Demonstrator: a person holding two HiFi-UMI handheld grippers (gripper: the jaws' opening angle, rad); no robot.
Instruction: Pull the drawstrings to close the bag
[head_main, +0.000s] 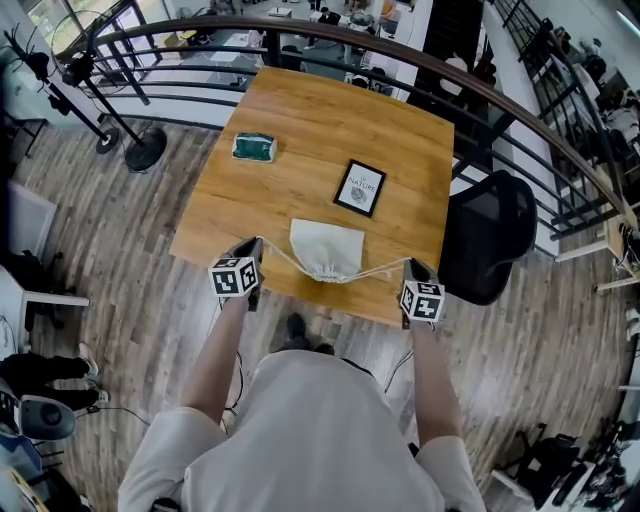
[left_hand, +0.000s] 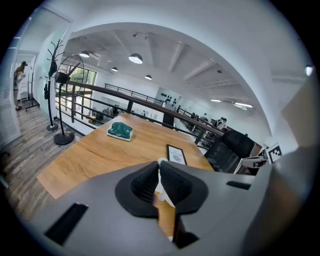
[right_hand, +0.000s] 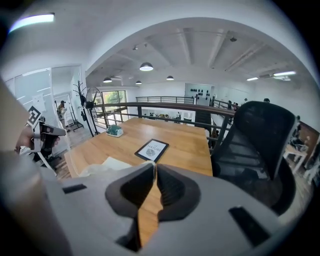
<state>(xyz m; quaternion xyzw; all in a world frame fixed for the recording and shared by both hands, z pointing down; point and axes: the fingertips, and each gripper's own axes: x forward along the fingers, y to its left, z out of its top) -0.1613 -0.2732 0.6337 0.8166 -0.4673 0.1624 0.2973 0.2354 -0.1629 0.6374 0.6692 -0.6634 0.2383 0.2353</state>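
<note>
The bag is lying flat on the near part of the wooden table, its mouth turned toward the near edge and looking already bunched into a narrow neck. It is looking like thin, pale cloth: light, limp, probably empty, so it is likely to slide across the smooth wood rather than resist a pull. The cords are the only sensible hold, taken well out from the neck.

The left drawstring is running from the neck out to the left gripper, whose jaws are standing closed with a pale cord pinched between them. The right drawstring is stretching out to the right gripper; its jaws are meeting at the tips, with only a sliver of pale cord showing there, so the grip is being judged mostly from the head view. Both cords are looking nearly taut.

Farther off, a framed card is sitting just beyond the bag, a green packet at the far left, and a black chair beside the table's right edge.

The left gripper's own jaws are hiding most of the bag in its view, and whether the mouth is fully shut is too small to tell.
</note>
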